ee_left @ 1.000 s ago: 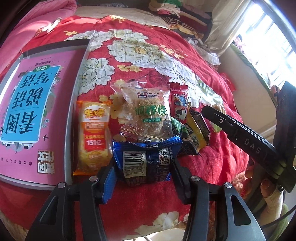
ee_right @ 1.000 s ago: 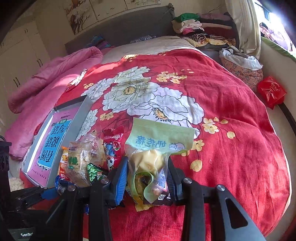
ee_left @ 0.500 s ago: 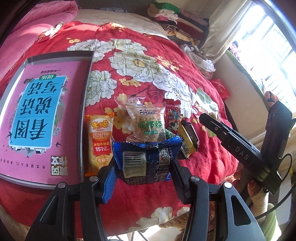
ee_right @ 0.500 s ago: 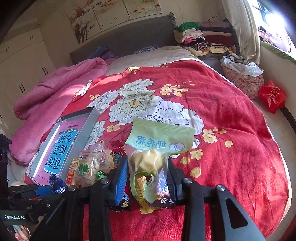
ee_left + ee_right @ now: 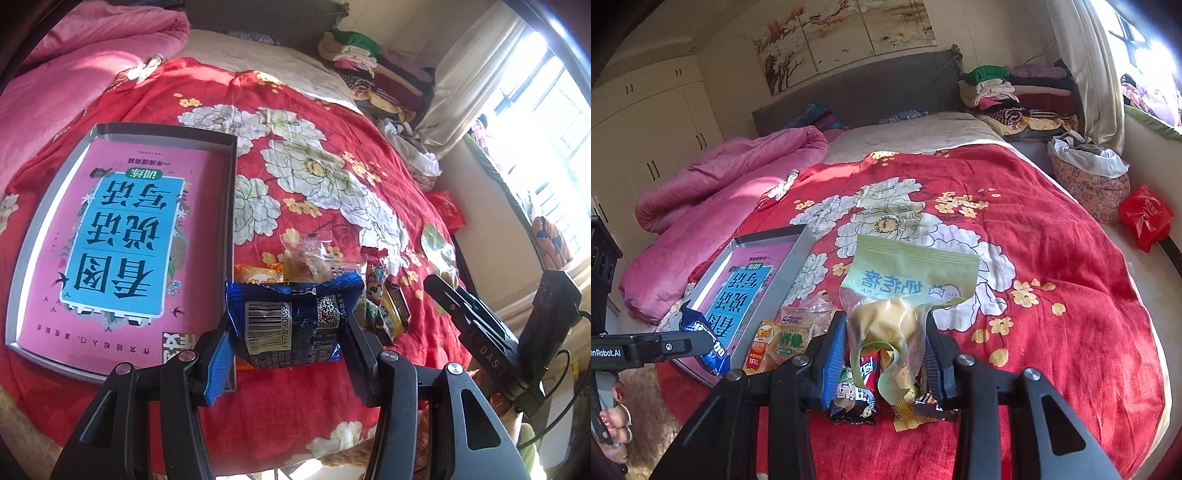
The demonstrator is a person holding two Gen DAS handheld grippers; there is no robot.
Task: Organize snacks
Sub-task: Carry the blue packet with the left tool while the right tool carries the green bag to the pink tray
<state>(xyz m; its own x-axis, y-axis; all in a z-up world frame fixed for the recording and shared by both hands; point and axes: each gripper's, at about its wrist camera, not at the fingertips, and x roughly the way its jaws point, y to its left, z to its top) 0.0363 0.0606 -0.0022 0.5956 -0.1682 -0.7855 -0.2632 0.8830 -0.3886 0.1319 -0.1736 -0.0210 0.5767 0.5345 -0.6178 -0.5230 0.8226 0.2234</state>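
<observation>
The left gripper (image 5: 288, 332) is clamped on a crinkled dark-blue foil snack packet (image 5: 291, 317), barcode side facing the camera, lifted clear of the red floral bedspread (image 5: 332, 122). The right gripper (image 5: 886, 354) pinches a clear-bodied pouch with a pale green header and a yellowish lump inside (image 5: 897, 295), also held off the bedding.

Just left of the left gripper's blue-padded finger lies a shallow grey box tray (image 5: 231, 192) with a pink and blue printed book cover (image 5: 122, 236) flat in its bottom; no snack shows inside it. Directly beyond the blue packet, partly hidden by it, sits the remaining pile: an orange wrapped bar (image 5: 762, 343), a clear bag of tan pastry (image 5: 798, 328), and further right a small red cartoon sachet (image 5: 376, 273) and a black and gold wrapper (image 5: 397, 306). Under the right gripper a few more small sachets lie on the cloth.

Judging by this, sorting has barely begun: two items are in hand, none placed, and at least half a dozen wait on the bed. The tray looks the likely destination.
</observation>
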